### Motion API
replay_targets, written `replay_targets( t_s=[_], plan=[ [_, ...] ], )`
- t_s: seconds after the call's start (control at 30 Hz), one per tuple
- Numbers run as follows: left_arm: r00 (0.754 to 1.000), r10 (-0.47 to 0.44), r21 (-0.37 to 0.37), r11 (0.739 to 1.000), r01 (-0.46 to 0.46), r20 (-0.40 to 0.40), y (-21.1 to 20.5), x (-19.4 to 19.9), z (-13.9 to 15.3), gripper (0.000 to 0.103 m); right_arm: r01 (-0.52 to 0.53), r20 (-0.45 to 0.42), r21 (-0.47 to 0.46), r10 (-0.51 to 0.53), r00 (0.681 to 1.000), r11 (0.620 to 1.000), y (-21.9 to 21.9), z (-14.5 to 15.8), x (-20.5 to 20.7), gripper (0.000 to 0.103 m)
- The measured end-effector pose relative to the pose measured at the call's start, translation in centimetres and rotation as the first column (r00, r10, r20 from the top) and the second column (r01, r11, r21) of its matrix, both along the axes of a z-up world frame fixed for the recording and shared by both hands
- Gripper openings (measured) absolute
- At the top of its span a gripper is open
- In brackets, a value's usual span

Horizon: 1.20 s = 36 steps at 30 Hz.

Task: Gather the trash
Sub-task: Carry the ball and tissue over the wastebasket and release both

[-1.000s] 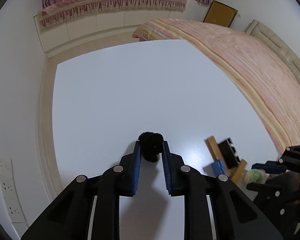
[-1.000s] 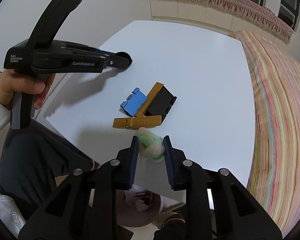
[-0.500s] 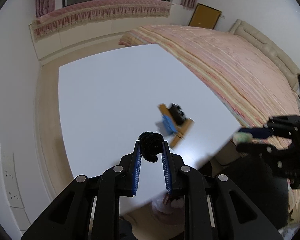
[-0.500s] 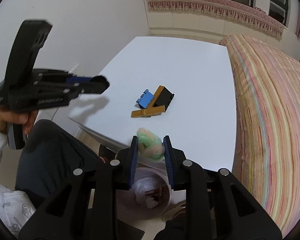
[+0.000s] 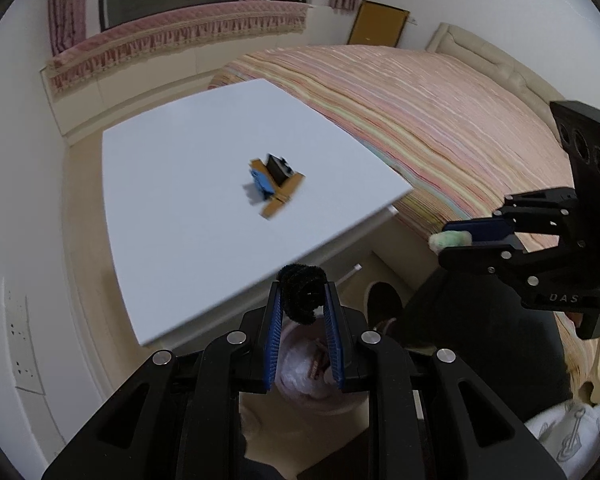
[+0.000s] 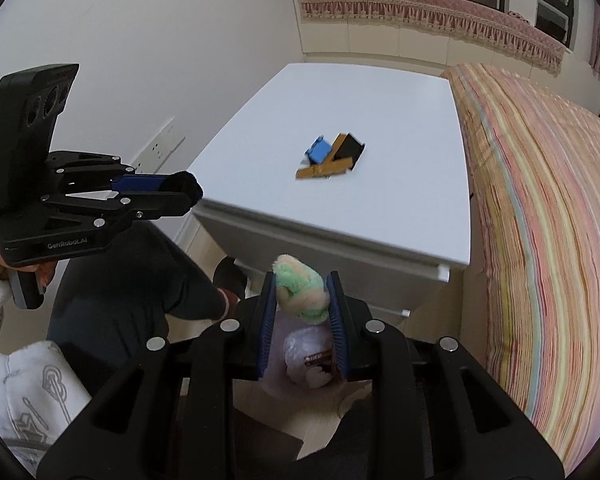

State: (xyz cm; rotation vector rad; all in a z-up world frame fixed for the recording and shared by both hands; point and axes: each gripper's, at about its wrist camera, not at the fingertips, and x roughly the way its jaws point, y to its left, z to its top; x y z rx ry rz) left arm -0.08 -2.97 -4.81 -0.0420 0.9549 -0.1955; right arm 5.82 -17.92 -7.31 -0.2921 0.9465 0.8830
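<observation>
My left gripper (image 5: 302, 294) is shut on a black fuzzy ball (image 5: 302, 298) and holds it off the table's near edge, above a trash bin (image 5: 300, 364) on the floor. My right gripper (image 6: 302, 294) is shut on a green and peach fuzzy ball (image 6: 300, 294), also above the bin (image 6: 308, 356), which holds white wrappers. The left gripper shows in the right wrist view (image 6: 188, 192), the right gripper in the left wrist view (image 5: 440, 240). A blue, black and wooden pile (image 6: 332, 156) lies on the white table (image 6: 380, 208).
A bed with a striped pink cover (image 6: 540, 200) runs along the table's right side. A white wall with sockets (image 6: 160, 144) is on the left. The person's dark legs (image 6: 140, 288) and a shoe (image 6: 230, 276) are beside the bin.
Both grippers have pulled back from the table and risen, each still holding its ball. They now hang beyond the table's near edge, over the bin.
</observation>
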Motion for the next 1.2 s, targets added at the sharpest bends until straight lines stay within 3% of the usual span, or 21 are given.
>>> replay_targets(
  t_s=[0.73, 0.8, 0.83, 0.87, 0.93, 1.2],
  plan=[
    [0.997, -0.068, -0.038, 0.997, 0.067, -0.041, -2.7, -2.3, -1.4, 0.023, -0.027, -0.027, 0.003, 0.027, 0.999, 1.000, -0.8, -0.9, -2.4, 0.027],
    [0.997, -0.067, -0.044, 0.997, 0.065, -0.042, -2.6, -2.3, -1.5, 0.030, -0.031, -0.036, 0.002, 0.031, 0.999, 1.000, -0.9, -1.1, -2.3, 0.034],
    [0.998, -0.058, -0.037, 0.998, 0.056, -0.040, -2.5, -2.3, -1.5, 0.049, -0.029, -0.036, -0.001, 0.029, 0.999, 1.000, -1.0, -1.2, -2.2, 0.055],
    [0.999, -0.044, -0.035, 0.998, 0.043, -0.028, -2.4, -2.4, -1.4, 0.068, -0.020, -0.034, 0.002, 0.020, 0.999, 1.000, -1.1, -1.3, -2.2, 0.068],
    [1.000, -0.010, -0.031, 0.999, 0.010, 0.000, -1.9, -2.5, -1.2, 0.093, -0.010, -0.034, 0.009, 0.010, 0.999, 1.000, -1.3, -1.3, -2.1, 0.091],
    [0.999, 0.051, -0.020, 0.999, -0.051, -0.002, -0.9, -2.6, -1.1, 0.095, 0.022, -0.047, -0.021, -0.023, 0.999, 1.000, -1.5, -2.1, -1.6, 0.097]
  ],
)
